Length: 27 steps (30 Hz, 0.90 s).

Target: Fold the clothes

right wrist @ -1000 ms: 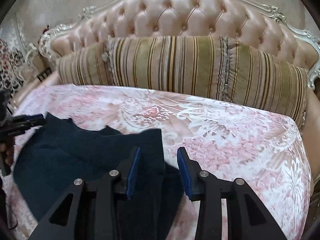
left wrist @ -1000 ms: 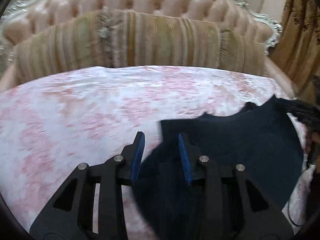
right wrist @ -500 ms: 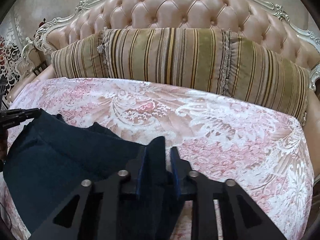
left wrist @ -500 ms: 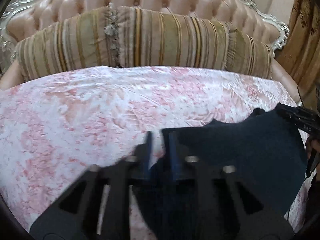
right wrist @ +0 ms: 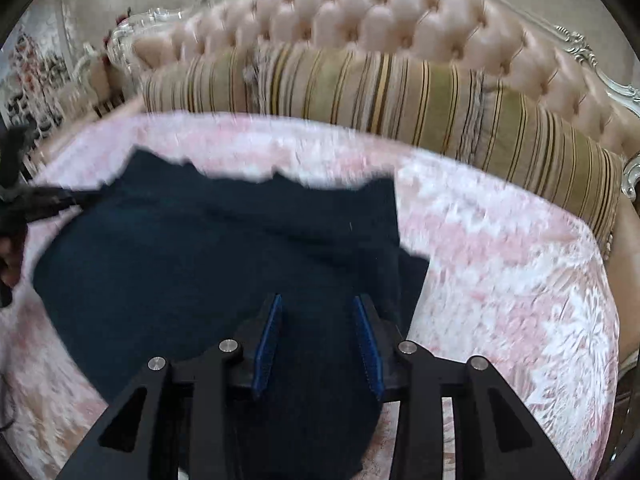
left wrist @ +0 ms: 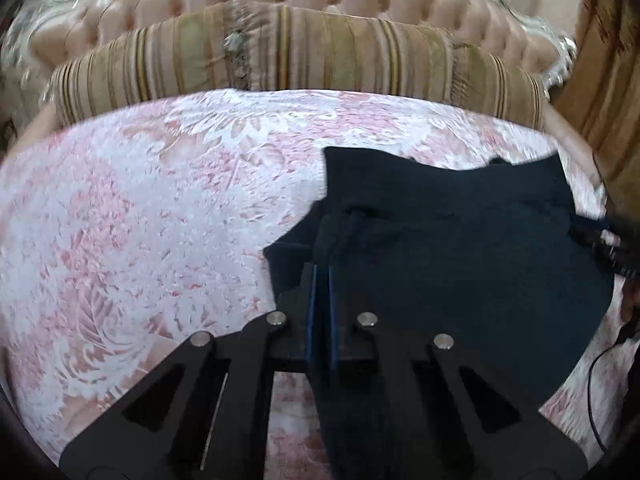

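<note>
The left gripper was pinched tight on a bunched fold of the dark navy garment, cloth squeezed between its blue pads; the rest of the garment spread ahead of it and off to its right over the pink-and-white bedspread; the right gripper hung over the same garment, its jaws spread and opening, cloth lying under and between them, the pads not pressing it; beyond both grippers lay striped pillows against a tufted headboard.
</note>
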Available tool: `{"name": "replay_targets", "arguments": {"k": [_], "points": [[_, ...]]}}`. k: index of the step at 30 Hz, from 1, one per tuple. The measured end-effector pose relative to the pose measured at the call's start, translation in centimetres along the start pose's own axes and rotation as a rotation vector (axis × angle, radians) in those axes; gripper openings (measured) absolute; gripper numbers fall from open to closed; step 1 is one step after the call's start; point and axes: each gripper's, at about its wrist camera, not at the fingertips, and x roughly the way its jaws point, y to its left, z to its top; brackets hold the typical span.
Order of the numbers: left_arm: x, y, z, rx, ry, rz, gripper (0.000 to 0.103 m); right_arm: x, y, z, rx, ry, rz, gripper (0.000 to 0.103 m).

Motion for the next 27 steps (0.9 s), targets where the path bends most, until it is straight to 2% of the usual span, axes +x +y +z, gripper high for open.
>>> {"name": "replay_targets", "arguments": {"k": [1, 4, 8, 10, 12, 17, 19, 21, 23, 24, 26, 27], "points": [[0.0, 0.6, 0.0, -0.028, 0.004, -0.026, 0.011, 0.1, -0.4, -0.1, 0.014, -0.001, 0.008, 0.038], [-0.9, 0.4, -0.3, -0.029, -0.010, -0.022, 0.015, -0.5, -0.9, -0.1, 0.030, 0.004, 0.008, 0.040], [-4.8, -0.9, -1.5, -0.017, -0.110, -0.023, 0.018, -3.4, -0.7, -0.6, 0.049, -0.052, -0.009, 0.043], [-7.0, -1.8, -3.1, -0.001, -0.153, -0.030, 0.018, -5.2, -0.3, -1.3, 0.049, -0.086, -0.010, 0.049], [-8.5, -3.0, -5.0, 0.023, -0.180, -0.037, 0.018, -6.5, 0.5, -2.5, 0.039, -0.118, 0.003, 0.049], [-5.6, -3.2, -8.0, 0.025, -0.060, 0.074, 0.019, -4.2, 1.3, -5.0, 0.029, -0.058, -0.024, 0.049], [-6.5, -2.9, -8.1, -0.005, -0.095, 0.067, 0.020, -4.0, 0.5, -5.2, 0.076, -0.049, -0.021, 0.061], [-7.6, -2.7, -8.2, -0.033, -0.133, 0.056, 0.020, -5.0, 0.1, -5.3, 0.120, -0.071, -0.013, 0.061], [-8.8, -4.0, -9.0, -0.012, -0.178, 0.012, 0.020, -7.0, 0.2, -5.8, 0.134, -0.138, -0.026, 0.061], [-8.9, -4.7, -9.4, 0.004, -0.182, 0.004, 0.020, -7.6, 0.3, -5.9, 0.143, -0.157, -0.031, 0.062], [-7.3, -5.8, -10.2, 0.036, -0.136, 0.002, 0.020, -6.6, 0.8, -6.3, 0.130, -0.124, -0.036, 0.063], [-6.5, -6.3, -10.6, 0.060, -0.124, 0.031, 0.020, -6.0, 1.1, -6.6, 0.121, -0.103, -0.037, 0.064]]}}
